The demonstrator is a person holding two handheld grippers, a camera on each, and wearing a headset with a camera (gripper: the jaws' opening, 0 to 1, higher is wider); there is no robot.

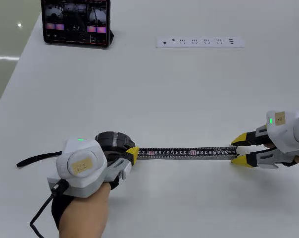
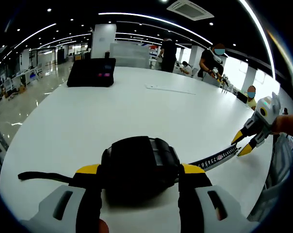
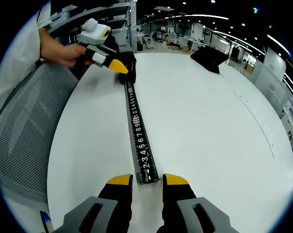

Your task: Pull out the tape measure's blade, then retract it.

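The black tape measure case (image 1: 115, 142) rests on the white table (image 1: 164, 99), and my left gripper (image 1: 121, 148) is shut on it, its yellow tips on both sides of the case (image 2: 139, 162). The blade (image 1: 189, 152) lies flat on the table, pulled out to the right. Its end sits just at the tips of my right gripper (image 1: 241, 149), whose jaws stand apart on either side of it. In the right gripper view the blade (image 3: 138, 131) runs from the right gripper (image 3: 147, 182) away to the case (image 3: 129, 63) in the left gripper (image 3: 118, 65).
A tablet (image 1: 76, 22) stands at the far left of the table and a white power strip (image 1: 200, 42) lies at the far middle. A black strap (image 1: 38, 158) trails left from the case. A mesh chair (image 3: 20, 141) is beside the table.
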